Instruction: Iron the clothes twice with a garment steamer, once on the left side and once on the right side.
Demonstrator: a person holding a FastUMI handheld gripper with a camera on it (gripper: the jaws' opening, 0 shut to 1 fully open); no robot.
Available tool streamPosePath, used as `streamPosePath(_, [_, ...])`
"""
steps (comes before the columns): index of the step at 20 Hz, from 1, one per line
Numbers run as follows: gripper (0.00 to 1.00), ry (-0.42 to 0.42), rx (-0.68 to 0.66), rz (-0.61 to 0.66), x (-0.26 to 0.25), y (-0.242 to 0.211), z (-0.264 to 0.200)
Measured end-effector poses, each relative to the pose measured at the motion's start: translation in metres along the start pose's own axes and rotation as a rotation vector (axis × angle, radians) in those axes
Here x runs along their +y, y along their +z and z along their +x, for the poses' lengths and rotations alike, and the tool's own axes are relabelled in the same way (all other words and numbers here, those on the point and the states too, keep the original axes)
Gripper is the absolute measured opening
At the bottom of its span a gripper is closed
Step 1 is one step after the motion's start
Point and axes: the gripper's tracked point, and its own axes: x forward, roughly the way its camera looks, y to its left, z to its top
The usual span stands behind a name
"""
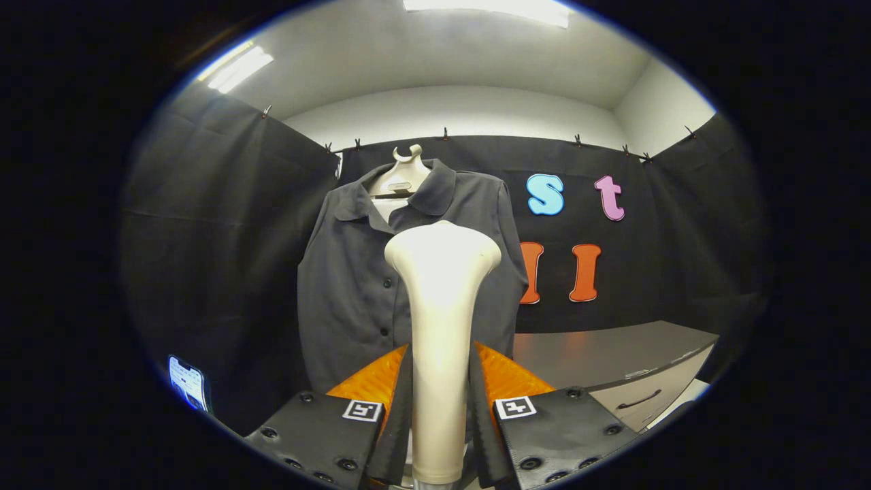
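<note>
The jaws are clenched on the cream-coloured plastic garment steamer (441, 327), one finger pressed to each side of its slim handle, so the gripper (439, 408) holds it upright with the broad rounded head rising above the fingers. Beyond the steamer head hangs the dark grey short-sleeved button-up shirt (354, 279), collar open, on a pale hanger (406, 163) against the black booth wall; the head sits in front of the shirt's midline and right-hand panel, though I cannot tell whether it touches the cloth or stands a little off it. A grey tabletop (612, 354) with a drawer front lies off to the right beyond the fingers, and a lit phone screen (186, 382) shows low on the left. I judge the step in hand to be the approach: the steamer is grasped and brought up to the garment, and no stroke is evident. The next move calls for bringing the head flat against one side of the shirt front and drawing it steadily along that panel, then repeating on the other side, with the grip kept firm so the handle does not twist.
</note>
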Motion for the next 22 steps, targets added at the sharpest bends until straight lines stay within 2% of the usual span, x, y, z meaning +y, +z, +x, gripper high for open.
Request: streamPosePath(22, [0.47, 0.020, 0.028, 0.004, 0.007, -0.011, 0.017])
